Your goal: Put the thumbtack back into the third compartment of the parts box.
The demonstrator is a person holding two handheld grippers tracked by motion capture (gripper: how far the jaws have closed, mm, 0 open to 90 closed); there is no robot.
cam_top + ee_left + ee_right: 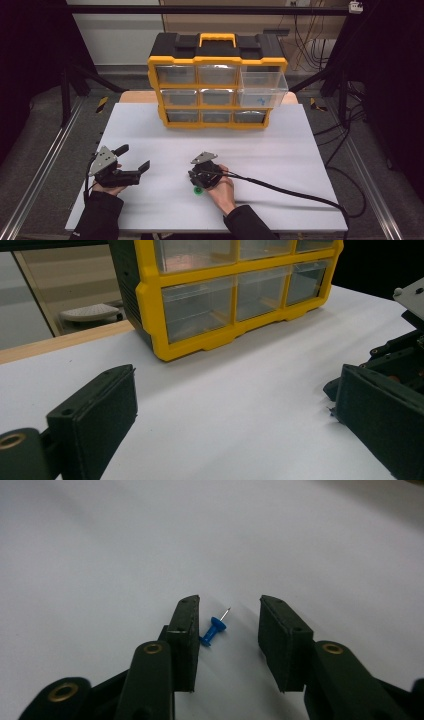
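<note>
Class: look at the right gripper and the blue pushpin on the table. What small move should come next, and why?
Probably close the right gripper a little further on the pushpin. The pin lies on the white table between the jaws, its head beside one pad, the other pad apart from it. The jaws are not yet pressing on it, so it cannot be lifted yet.

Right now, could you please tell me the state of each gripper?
Left gripper: open, empty.
Right gripper: open around a blue pushpin, not gripping.
</note>
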